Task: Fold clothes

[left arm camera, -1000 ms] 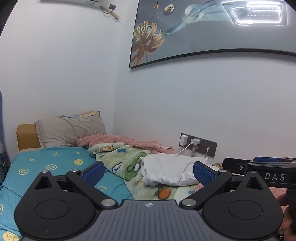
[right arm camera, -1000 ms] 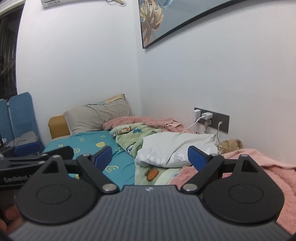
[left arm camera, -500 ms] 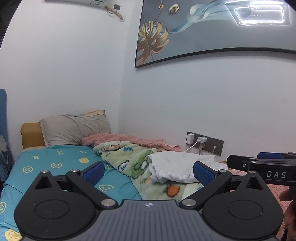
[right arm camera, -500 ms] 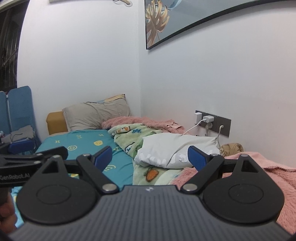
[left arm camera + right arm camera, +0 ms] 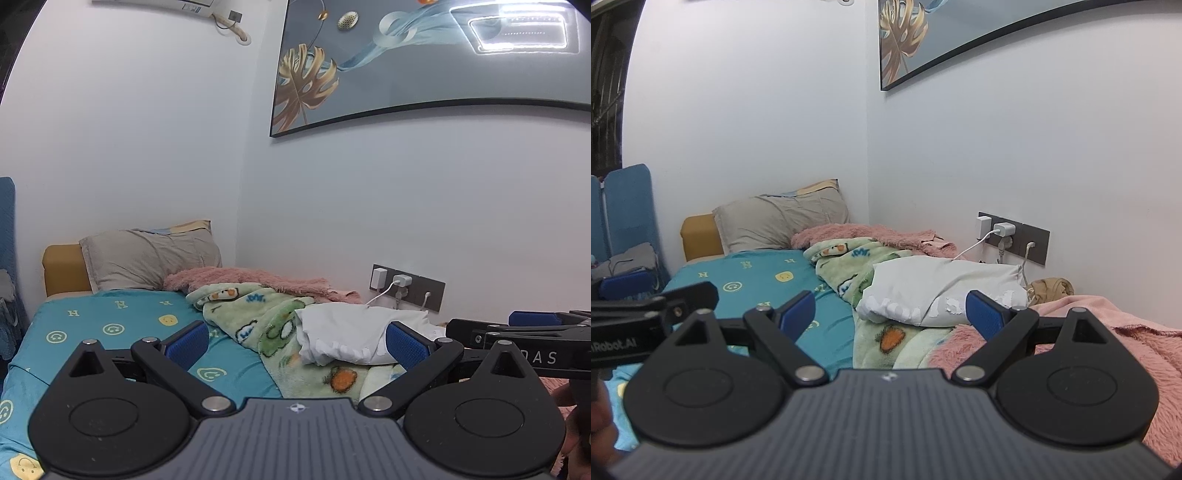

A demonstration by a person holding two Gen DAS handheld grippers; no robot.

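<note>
White cloth, a crumpled garment (image 5: 343, 332), lies bunched on the green cartoon-print blanket (image 5: 266, 325) along the wall side of the bed (image 5: 110, 325), and this is the likeliest thing to be folded. Seen from the left wrist, the left gripper (image 5: 295, 341) hangs above the near end of the bed with its blue pads spread wide and nothing between them; the garment sits ahead and a little to the right, well apart from the fingertips. The right gripper (image 5: 517, 334) shows at the right edge, level with it.

From the right wrist, the right gripper (image 5: 890, 312) is likewise spread and empty, held over a pink fleece blanket (image 5: 1108, 332). The white garment (image 5: 942, 291) lies straight ahead past the fingertips, beside a tan bundle (image 5: 1051, 290) and under the wall socket panel (image 5: 1015, 236) with its charger cable. The left gripper (image 5: 653, 310) shows at the left edge.

By my judgement the task is at its very start: an approach, no cloth yet taken. The next move calls for lowering both grippers to the garment, pinching two edges or corners, and lifting it clear onto the open teal sheet to spread it flat, minding the cable draped near it.
</note>
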